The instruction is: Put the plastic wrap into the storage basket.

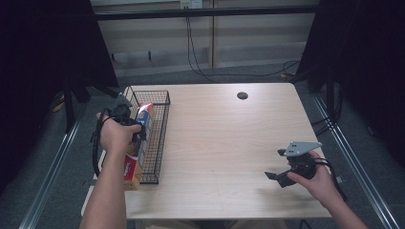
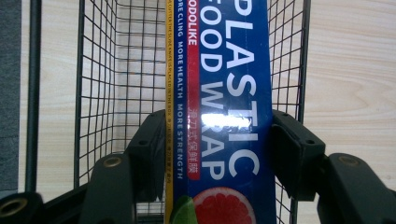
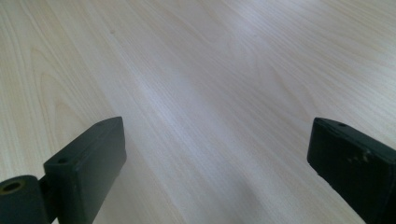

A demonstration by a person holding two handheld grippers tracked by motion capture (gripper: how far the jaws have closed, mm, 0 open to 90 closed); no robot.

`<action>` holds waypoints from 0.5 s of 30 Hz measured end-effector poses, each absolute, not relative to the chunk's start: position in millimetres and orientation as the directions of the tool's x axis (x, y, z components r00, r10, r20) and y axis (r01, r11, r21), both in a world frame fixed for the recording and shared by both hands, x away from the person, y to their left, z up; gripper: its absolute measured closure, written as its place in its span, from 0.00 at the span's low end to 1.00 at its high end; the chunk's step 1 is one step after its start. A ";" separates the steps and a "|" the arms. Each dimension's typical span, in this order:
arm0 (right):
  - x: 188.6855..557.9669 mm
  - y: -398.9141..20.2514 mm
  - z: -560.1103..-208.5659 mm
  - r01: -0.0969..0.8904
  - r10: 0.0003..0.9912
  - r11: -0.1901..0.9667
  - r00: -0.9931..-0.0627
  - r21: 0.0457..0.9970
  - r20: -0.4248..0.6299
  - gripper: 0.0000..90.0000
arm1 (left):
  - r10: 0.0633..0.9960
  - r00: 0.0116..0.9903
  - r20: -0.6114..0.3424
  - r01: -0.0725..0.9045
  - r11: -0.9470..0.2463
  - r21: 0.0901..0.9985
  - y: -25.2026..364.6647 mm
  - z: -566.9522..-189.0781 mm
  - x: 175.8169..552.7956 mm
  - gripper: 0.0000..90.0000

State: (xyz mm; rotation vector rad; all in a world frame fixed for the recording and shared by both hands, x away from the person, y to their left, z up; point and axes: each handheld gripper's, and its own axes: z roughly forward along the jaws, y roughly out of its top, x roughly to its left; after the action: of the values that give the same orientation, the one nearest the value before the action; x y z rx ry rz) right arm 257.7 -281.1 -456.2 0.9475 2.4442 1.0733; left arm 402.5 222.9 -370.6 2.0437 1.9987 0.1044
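Note:
A long blue box of plastic food wrap (image 2: 224, 107) with white lettering and a grapefruit picture lies lengthways over a black wire basket (image 2: 116, 56). My left gripper (image 2: 217, 149) is shut on the box, one black pad pressed on each long side. In the high view the same box (image 1: 142, 125) sits in the basket (image 1: 160, 138) at the table's left edge, its near end sticking out toward the person, under my left gripper (image 1: 125, 117). My right gripper (image 1: 279, 174) rests low at the table's front right, open, nothing between its jaws (image 3: 215, 158).
The light wooden table (image 1: 224, 138) has a round cable hole (image 1: 242, 95) at the back. Black curtains hang on both sides, and cables trail on the floor behind the table.

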 end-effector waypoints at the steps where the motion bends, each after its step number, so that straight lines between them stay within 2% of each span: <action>1: 257.6 -281.1 -456.2 0.449 0.679 0.501 -0.734 0.740 -0.015 0.05 | 0.989 0.047 -0.140 0.969 -0.011 0.247 223.2 -371.3 402.8 0.48; 4: 257.7 -281.0 -456.4 0.449 0.679 0.502 -0.734 0.739 -0.015 0.05 | 0.990 0.015 -0.142 0.969 0.021 0.245 220.0 -373.6 402.8 0.48; 5: 257.6 -280.9 -456.5 0.450 0.679 0.502 -0.734 0.739 -0.014 0.05 | 0.989 0.039 -0.141 0.970 -0.004 0.244 221.3 -374.1 403.5 0.48; 9: 257.7 -281.1 -456.3 0.449 0.679 0.502 -0.734 0.739 -0.015 0.05 | 0.990 0.017 -0.143 0.971 0.017 0.237 219.5 -375.0 403.9 0.48; 15: 257.6 -281.0 -456.4 0.448 0.677 0.502 -0.735 0.740 -0.014 0.05 | 0.990 0.046 -0.134 0.971 -0.013 0.238 222.2 -376.8 405.4 0.47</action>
State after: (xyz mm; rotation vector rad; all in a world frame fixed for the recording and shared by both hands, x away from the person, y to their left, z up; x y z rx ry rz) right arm 257.6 -281.0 -456.4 0.9461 2.4464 1.0734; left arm 405.4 222.2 -376.8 2.0607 2.0004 0.1022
